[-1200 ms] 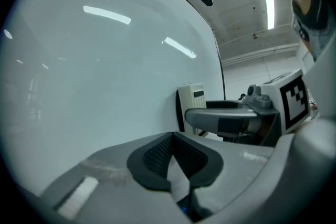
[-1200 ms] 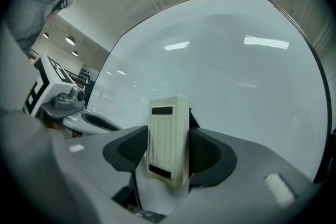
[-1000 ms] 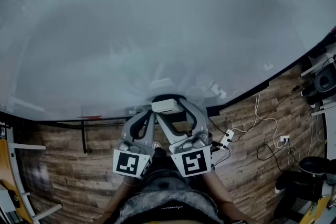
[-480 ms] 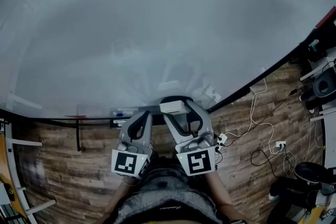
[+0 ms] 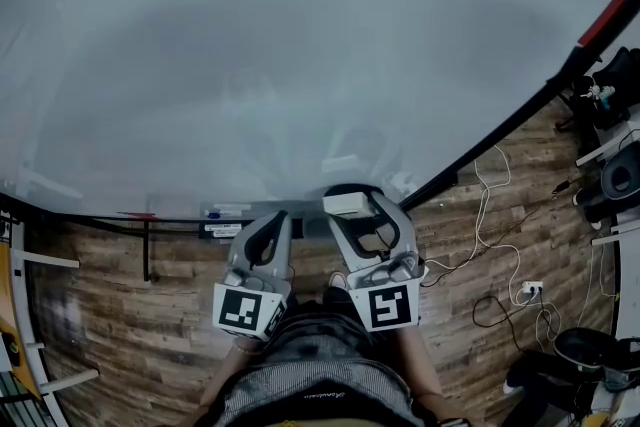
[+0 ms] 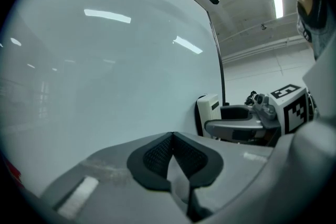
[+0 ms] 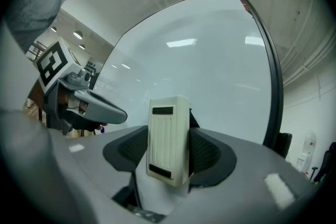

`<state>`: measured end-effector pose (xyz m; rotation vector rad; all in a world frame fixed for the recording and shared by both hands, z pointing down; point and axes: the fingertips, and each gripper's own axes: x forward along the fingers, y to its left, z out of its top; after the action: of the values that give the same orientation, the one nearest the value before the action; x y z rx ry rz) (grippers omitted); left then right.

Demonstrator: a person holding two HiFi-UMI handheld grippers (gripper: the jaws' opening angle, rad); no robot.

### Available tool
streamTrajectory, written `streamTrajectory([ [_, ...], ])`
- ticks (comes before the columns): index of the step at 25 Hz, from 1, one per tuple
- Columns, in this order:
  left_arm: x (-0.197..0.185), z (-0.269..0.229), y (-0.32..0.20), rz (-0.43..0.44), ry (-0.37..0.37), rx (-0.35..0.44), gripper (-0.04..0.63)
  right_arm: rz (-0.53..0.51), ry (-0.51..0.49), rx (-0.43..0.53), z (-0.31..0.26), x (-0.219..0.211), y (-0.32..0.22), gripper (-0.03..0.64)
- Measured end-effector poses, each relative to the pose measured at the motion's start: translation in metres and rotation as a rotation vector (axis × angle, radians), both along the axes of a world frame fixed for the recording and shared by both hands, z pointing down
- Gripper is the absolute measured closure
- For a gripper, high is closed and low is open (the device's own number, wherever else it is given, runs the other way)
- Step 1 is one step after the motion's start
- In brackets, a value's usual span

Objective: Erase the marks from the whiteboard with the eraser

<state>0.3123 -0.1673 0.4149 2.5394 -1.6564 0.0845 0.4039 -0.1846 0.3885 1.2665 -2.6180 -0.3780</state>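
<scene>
The whiteboard [image 5: 300,45] fills most of the head view. A narrow ledge [image 5: 180,215] runs along its lower edge, carrying a few small items too small to name.

Below that edge, the left gripper [image 5: 272,220] points at the board. Its own view shows what the head view does not: the left gripper [image 6: 172,153] has its dark pads pressed together with nothing between them.

Just to its right, the right gripper [image 5: 350,207] is clamped on the white eraser [image 5: 346,204], at the board's lower edge, right of the middle. Its own view shows the eraser [image 7: 168,139] upright, ribbed back to the camera, with a pad on each flank. Only the left gripper view shows it side-on: the eraser [image 6: 209,112] sits at the board's face, though I cannot tell whether it touches.

At far right, white cables [image 5: 500,245] trail across the wooden floor [image 5: 100,315].
</scene>
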Motion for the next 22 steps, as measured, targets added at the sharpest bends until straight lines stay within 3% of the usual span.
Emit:
streamTrajectory([
  [5,0.017,-0.001,0.004,-0.015,-0.01,0.004,0.592,0.002,0.019,-0.008,0.004,0.024,-0.002,0.365],
  [11,0.03,-0.003,0.01,-0.036,-0.003,-0.001,0.592,-0.018,-0.028,-0.027,0.003,0.037,-0.003,0.367],
  [16,0.036,-0.006,0.012,-0.08,-0.026,0.026,0.592,-0.027,-0.027,-0.029,0.007,0.034,-0.003,0.37],
  [22,0.035,-0.005,0.027,-0.16,-0.02,0.029,0.592,-0.125,-0.071,-0.06,0.012,0.019,0.015,0.37],
])
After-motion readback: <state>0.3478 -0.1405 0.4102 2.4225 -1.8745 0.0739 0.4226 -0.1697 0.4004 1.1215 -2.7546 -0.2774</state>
